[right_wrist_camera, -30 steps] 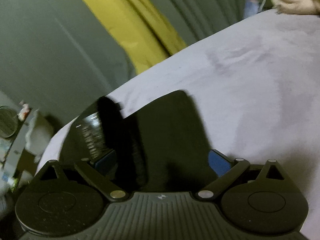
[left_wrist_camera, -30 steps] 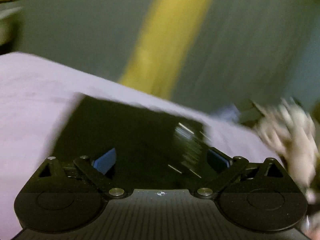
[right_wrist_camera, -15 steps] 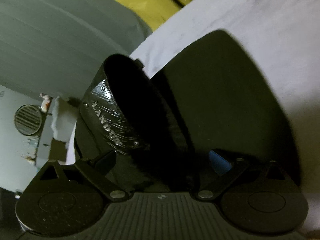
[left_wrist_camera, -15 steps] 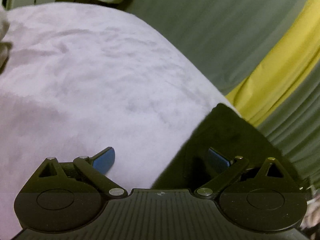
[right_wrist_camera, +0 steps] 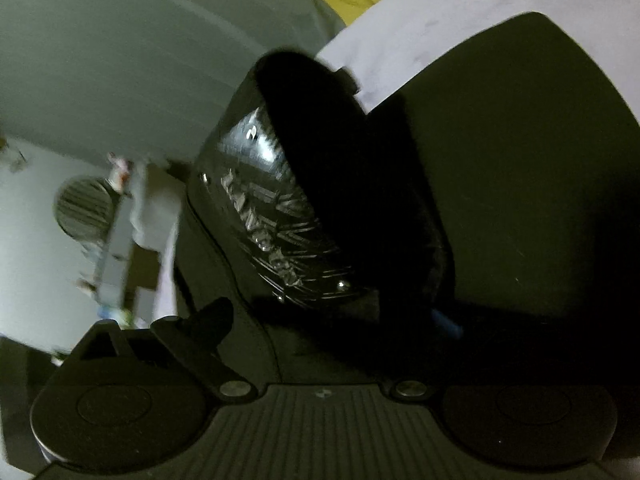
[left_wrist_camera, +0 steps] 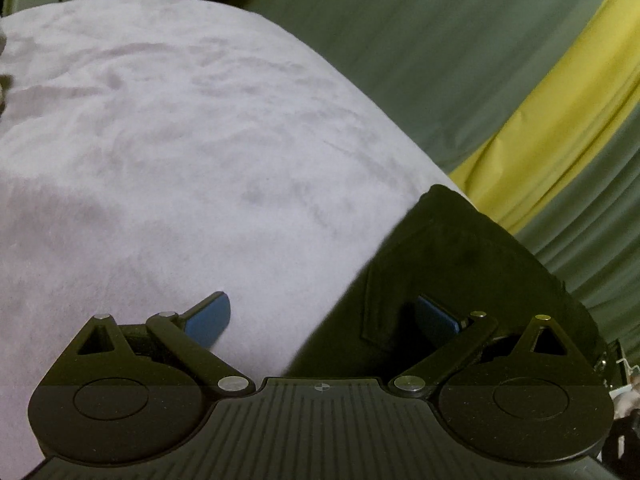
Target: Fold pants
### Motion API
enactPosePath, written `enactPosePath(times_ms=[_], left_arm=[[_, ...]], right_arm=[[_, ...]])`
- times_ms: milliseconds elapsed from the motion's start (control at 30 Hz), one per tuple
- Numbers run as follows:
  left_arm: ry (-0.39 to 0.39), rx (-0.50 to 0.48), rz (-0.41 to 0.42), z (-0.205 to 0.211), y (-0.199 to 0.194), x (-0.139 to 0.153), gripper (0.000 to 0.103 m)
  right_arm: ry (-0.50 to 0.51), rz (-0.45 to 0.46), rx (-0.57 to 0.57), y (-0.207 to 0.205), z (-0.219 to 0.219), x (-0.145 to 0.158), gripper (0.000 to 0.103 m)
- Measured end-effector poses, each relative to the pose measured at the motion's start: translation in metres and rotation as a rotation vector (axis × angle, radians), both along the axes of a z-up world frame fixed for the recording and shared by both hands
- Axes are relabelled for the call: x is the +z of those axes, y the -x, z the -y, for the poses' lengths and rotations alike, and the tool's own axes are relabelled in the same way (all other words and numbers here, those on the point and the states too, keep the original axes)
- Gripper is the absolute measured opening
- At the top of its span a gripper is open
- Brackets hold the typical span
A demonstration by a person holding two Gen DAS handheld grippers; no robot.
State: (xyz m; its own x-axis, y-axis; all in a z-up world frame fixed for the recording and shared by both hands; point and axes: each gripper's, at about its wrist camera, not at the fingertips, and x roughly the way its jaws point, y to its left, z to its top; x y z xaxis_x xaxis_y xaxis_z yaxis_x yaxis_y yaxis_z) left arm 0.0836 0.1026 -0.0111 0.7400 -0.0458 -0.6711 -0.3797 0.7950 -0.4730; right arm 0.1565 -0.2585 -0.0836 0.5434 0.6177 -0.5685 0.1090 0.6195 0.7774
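In the left wrist view the left gripper (left_wrist_camera: 320, 316) sits low over a pale lilac bed cover (left_wrist_camera: 168, 152), pointing across it towards the upper part of the frame, with its jaws spread wide and nothing between them. One blue pad (left_wrist_camera: 208, 318) lies over the bare cover at lower left, and the other, at lower right, lies over the black pants (left_wrist_camera: 460, 264), which spread flat from the lower middle of the frame up to the right edge of the cover. A stitched pocket edge shows on the fabric just left of that right-hand pad. Behind the cover, grey-green curtains (left_wrist_camera: 400, 40) fill the upper right, with a yellow curtain (left_wrist_camera: 560, 120) running diagonally through them. In the right wrist view the right gripper (right_wrist_camera: 332, 316) is tilted and pressed close into the same pants (right_wrist_camera: 520, 184), which fill the centre and right of the frame. A raised fold of the waistband, with a shiny patterned belt (right_wrist_camera: 272, 224) bearing blurred lettering, stands up in the middle, directly ahead of the gripper. The left-hand finger shows dark at lower left and only a sliver of blue from the other finger peeks out of the cloth at lower centre-right, well apart from it, so the jaws stand open around the bunched fabric. The view is dark and partly blurred. Pale cover shows at the upper right, and a blurred round fan (right_wrist_camera: 84, 212) at the left.
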Motion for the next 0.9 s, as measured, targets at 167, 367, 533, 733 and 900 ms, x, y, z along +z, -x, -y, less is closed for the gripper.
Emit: enactPosePath(times_ms=[167,367,533,733,900], left_arm=[[-0.007,0.029,-0.001,-0.002,0.001,-0.002,0.102],[-0.032,0.075,0.007,0.000,0.005,0.001,0.102],[-0.022,0.109,0.038,-0.004,0.014,0.004,0.102],[-0.045,0.034,0.051,0.004,0.013,0.007,0.102],[-0.106,-0.043,0.013,0.018,0.002,0.005,0.102]], right_arm=[[0.133,0.021,0.019,0.008,-0.003,0.013,0.067],[0.196,0.111,0.008,0.029,0.000,0.041,0.038],[0.218,0.267,0.009,0.042,-0.003,0.084,0.027],[0.229,0.333,-0.074,0.058,0.027,0.097,0.008],[0.230,0.118,-0.142,0.050,0.067,0.057,0.008]])
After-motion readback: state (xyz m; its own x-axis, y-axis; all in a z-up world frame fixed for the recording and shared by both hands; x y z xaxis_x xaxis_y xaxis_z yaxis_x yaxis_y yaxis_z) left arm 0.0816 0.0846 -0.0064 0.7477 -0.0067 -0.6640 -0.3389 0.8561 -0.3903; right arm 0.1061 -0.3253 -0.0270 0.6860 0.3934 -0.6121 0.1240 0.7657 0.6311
